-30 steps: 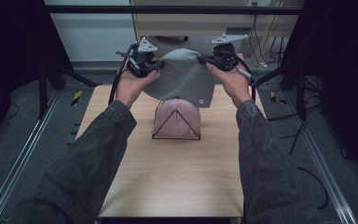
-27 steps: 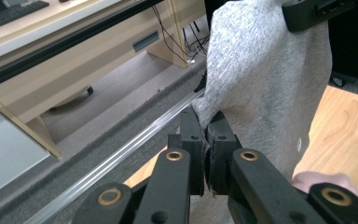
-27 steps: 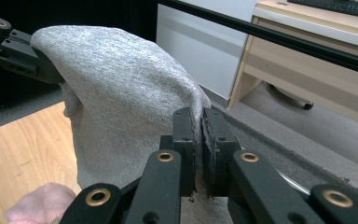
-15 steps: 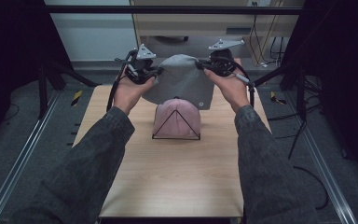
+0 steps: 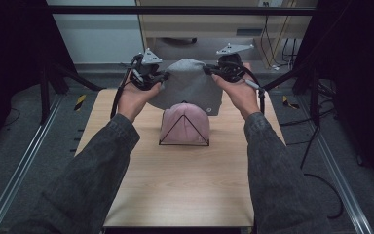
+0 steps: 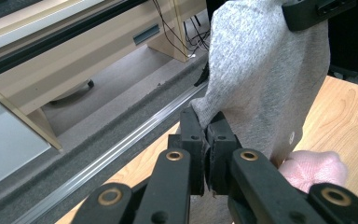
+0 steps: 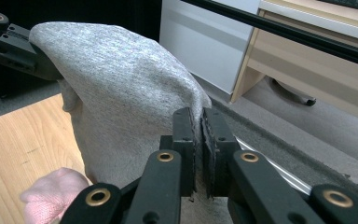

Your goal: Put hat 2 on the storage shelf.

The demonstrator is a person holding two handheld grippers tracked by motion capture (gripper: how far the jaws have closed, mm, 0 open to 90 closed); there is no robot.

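A matt grey knit cloth (image 5: 187,87), a fuzzy pink knit hat (image 5: 185,124), a smooth wood-grain table (image 5: 175,185).

The grey hat (image 5: 187,87) hides the back of the pink hat (image 5: 185,124) behind it on the desk (image 5: 185,185). In the left gripper view, the pink hat's lower part is cut off by the jaws. A small round mark on the grey hat's lower edge is too small to read.

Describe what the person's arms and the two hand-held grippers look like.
Both arms wear dark grey sleeves. Each hand-held gripper, left and right, is black, topped by a grey three-cornered plate, with a black cable trailing off. The jaws' linkage arms carry brass-coloured pivot rings.
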